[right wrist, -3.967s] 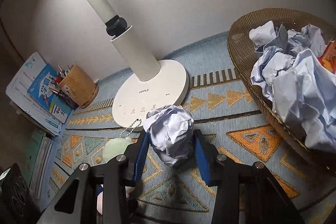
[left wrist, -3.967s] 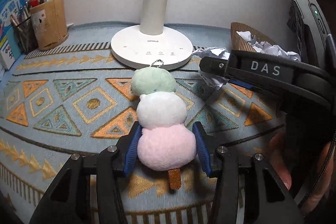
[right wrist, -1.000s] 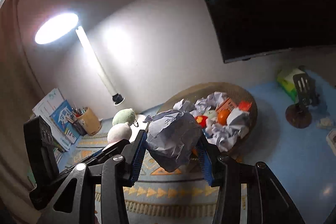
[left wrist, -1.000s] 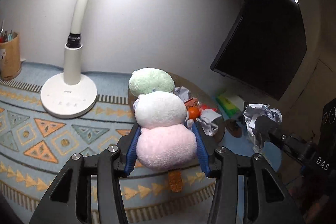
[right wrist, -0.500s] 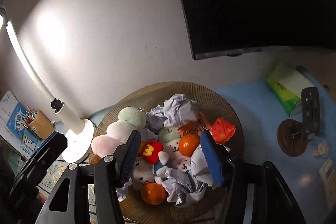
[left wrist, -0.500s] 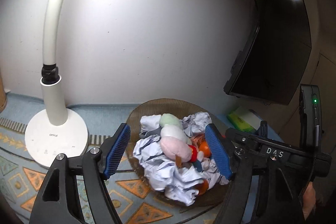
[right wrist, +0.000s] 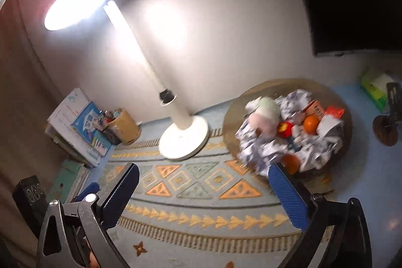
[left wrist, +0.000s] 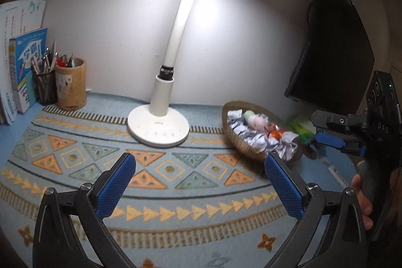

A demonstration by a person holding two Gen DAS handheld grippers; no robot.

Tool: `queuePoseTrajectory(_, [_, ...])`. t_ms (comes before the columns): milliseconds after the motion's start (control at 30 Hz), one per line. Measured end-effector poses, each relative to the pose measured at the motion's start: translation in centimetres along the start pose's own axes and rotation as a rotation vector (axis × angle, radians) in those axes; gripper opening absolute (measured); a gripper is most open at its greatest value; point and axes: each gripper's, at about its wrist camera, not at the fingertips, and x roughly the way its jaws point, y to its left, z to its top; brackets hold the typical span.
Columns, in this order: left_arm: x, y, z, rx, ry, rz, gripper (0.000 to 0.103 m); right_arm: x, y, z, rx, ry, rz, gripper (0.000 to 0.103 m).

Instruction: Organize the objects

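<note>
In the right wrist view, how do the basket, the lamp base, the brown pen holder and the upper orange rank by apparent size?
1. Basket, largest.
2. Lamp base.
3. Brown pen holder; it stands farther away, so its true size is unsure.
4. Upper orange, smallest.

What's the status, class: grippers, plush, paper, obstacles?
Left hand-held gripper and right hand-held gripper opening, empty. Plush and paper in basket. Nothing in the way.

Your right gripper [right wrist: 203, 195], jaws opening with nothing between them, hangs over the patterned mat [right wrist: 191, 195]; beyond its right finger sits the wicker basket [right wrist: 253, 94] of crumpled paper [right wrist: 261, 152], oranges [right wrist: 311, 124] and a plush toy [right wrist: 263, 114], beside the lit lamp [right wrist: 184, 140]
</note>
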Motion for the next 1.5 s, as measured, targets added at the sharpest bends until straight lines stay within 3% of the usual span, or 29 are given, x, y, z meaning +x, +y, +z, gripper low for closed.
queuePoseTrajectory(100, [-0.4, 3.2, -3.8, 0.005, 0.078, 0.098, 0.102, 4.8, 1.7, -4.1, -0.028, 0.073, -0.08, 0.102])
queuePoseTrajectory(300, [2.9, 7.3, -7.0, -0.056, 0.248, 0.218, 0.102, 11.2, 1.9, -9.6, -0.145, 0.087, -0.299, 0.099])
queuePoseTrajectory(367, [3.5, 7.8, -7.3, -0.05, 0.247, 0.22, 0.102, 12.0, 1.1, -10.0, -0.123, 0.133, -0.293, 0.096])
queuePoseTrajectory(467, [3.9, 8.9, -7.3, -0.114, 0.208, 0.258, 0.102, 11.7, 0.8, -9.7, -0.125, 0.106, -0.293, 0.095])
queuePoseTrajectory(567, [5.1, 9.7, -7.4, -0.17, 0.257, 0.271, 0.102, 12.4, 0.5, -9.6, -0.12, 0.14, -0.31, 0.096])
queuePoseTrajectory(833, [7.2, 7.5, -7.9, 0.004, 0.354, 0.417, 0.103, 13.5, 1.7, -10.0, -0.201, 0.194, -0.378, 0.103])
queuePoseTrajectory(1500, [7.0, 7.6, -7.9, -0.003, 0.354, 0.413, 0.103, 13.3, 1.7, -10.0, -0.2, 0.19, -0.378, 0.103])
